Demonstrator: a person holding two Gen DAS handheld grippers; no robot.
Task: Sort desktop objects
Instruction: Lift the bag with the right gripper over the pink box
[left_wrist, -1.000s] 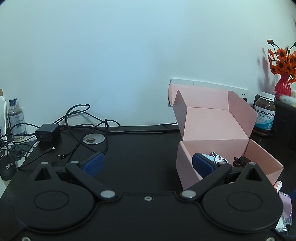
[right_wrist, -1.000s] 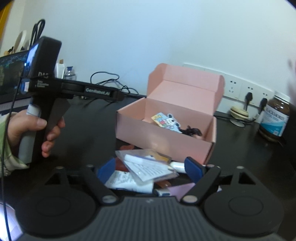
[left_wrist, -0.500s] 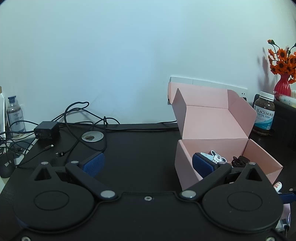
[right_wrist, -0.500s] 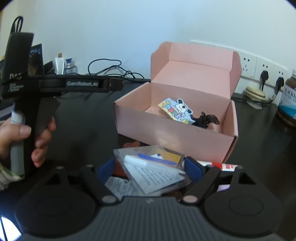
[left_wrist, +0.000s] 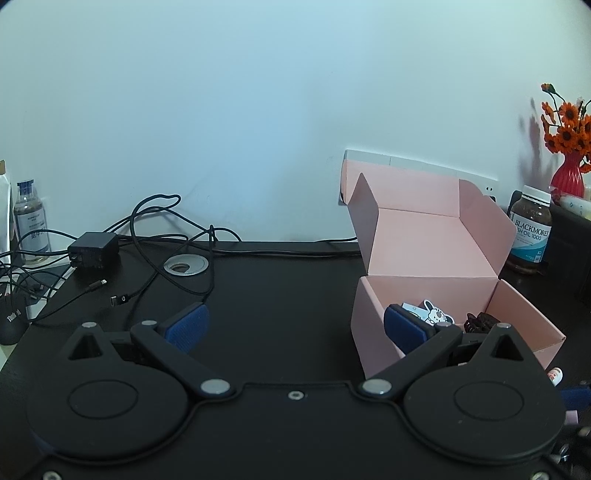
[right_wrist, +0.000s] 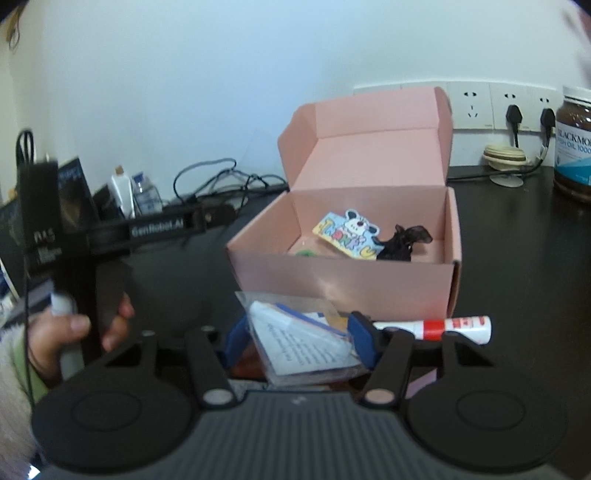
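Gripping a clear packet (right_wrist: 295, 339), right tongs (right_wrist: 297, 341) hover above black desk (left_wrist: 280, 295); left tongs (left_wrist: 295, 325) gape empty.

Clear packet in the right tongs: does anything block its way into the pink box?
Only the box's near wall stands between the clear packet and the open pink box; it must be cleared. The lid is up.
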